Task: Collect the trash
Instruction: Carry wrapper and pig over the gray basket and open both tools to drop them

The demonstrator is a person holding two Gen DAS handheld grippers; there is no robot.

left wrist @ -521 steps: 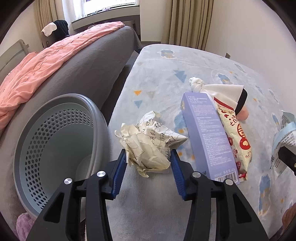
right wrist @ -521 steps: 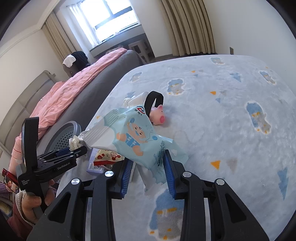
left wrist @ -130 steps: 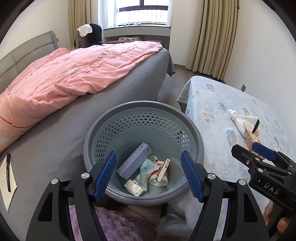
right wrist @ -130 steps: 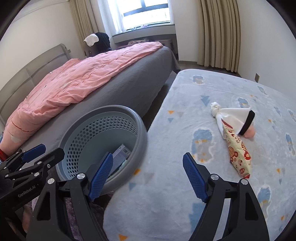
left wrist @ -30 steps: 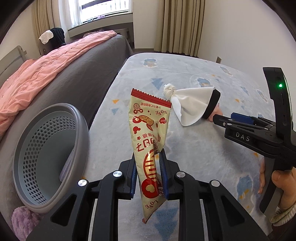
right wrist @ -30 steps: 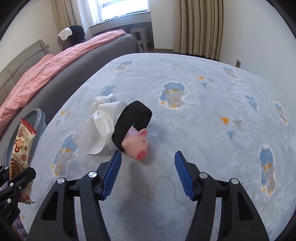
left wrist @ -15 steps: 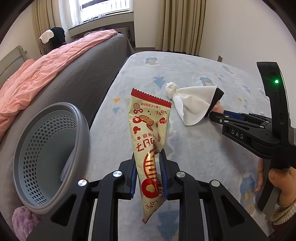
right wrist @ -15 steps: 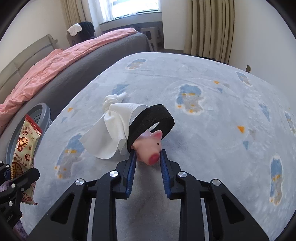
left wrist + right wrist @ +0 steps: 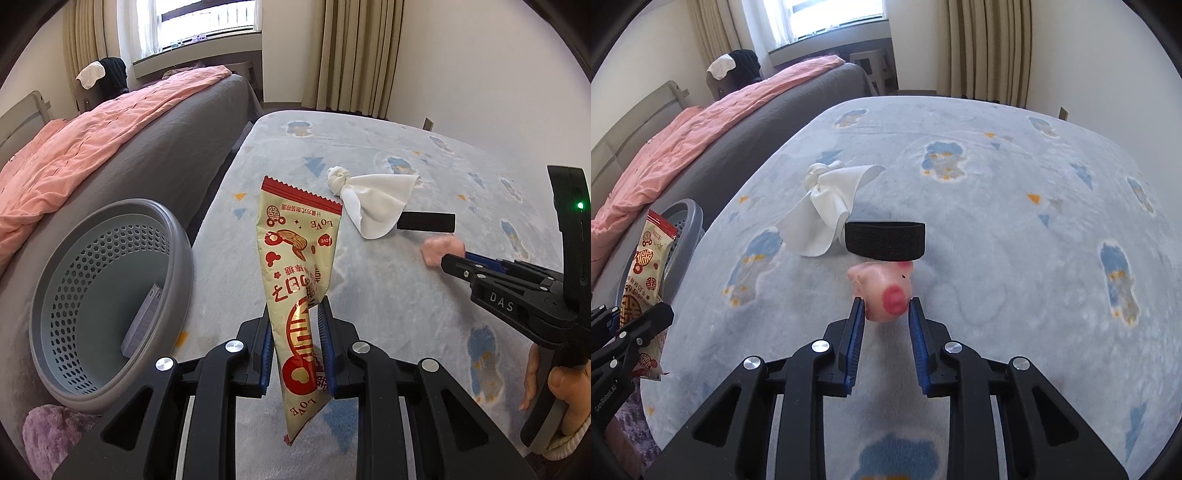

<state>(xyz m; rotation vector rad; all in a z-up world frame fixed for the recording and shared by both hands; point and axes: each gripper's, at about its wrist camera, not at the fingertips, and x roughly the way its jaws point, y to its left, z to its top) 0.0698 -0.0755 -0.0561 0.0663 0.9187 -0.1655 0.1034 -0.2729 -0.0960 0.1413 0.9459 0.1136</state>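
Snack wrapper pinched upright in left gripper, near basket rim; right gripper pinching pig toy over open rug.

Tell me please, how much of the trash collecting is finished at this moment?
Partly done: a box already lies in the grey basket. In hand: the left tongs grip the snack wrapper, not yet dropped in; the right tongs have just closed on the pink pig toy. Left on the rug: white cloth and black band.
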